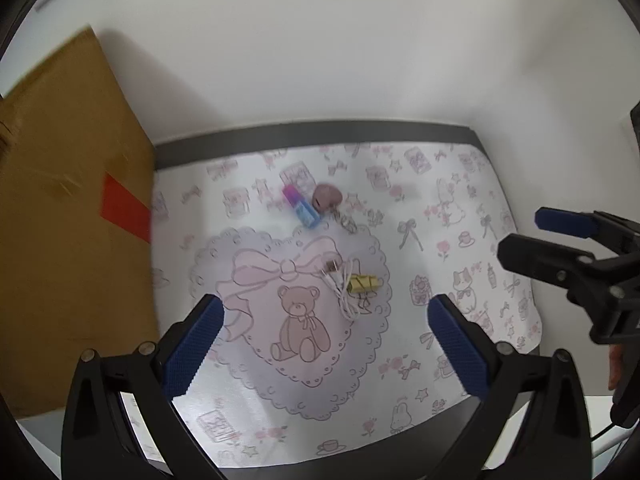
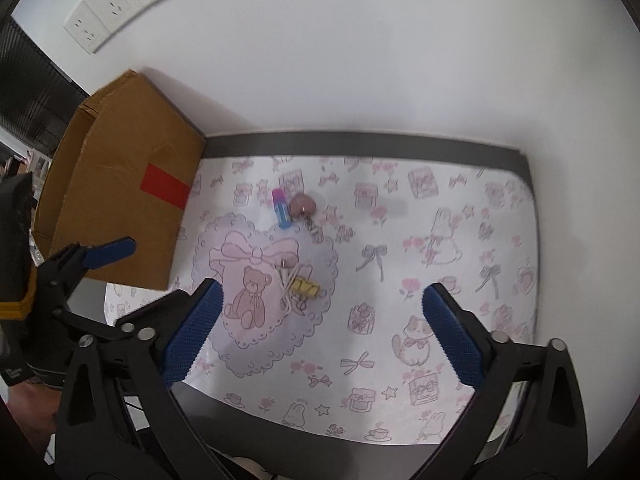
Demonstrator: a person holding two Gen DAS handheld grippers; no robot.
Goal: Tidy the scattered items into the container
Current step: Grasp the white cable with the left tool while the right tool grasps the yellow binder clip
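A cardboard box point(image 2: 120, 184) with a red tape patch stands at the table's left; it also shows in the left wrist view point(image 1: 68, 216). On the patterned mat lie a pink-and-blue tube point(image 1: 301, 205), a pink heart keychain point(image 1: 327, 197), a white cable point(image 1: 342, 284) and a yellow clip point(image 1: 363, 283). In the right wrist view they are the tube point(image 2: 281, 208), the keychain point(image 2: 303, 206), the cable point(image 2: 289, 288) and the clip point(image 2: 306, 288). My left gripper point(image 1: 326, 344) is open and empty, above the mat's near side. My right gripper point(image 2: 320, 332) is open and empty, to its right.
The mat point(image 2: 440, 240) covers a dark table against a white wall. The right gripper shows at the right edge of the left wrist view point(image 1: 568, 248); the left gripper shows at the left in the right wrist view point(image 2: 80, 264). Wall sockets point(image 2: 120, 4) are up left.
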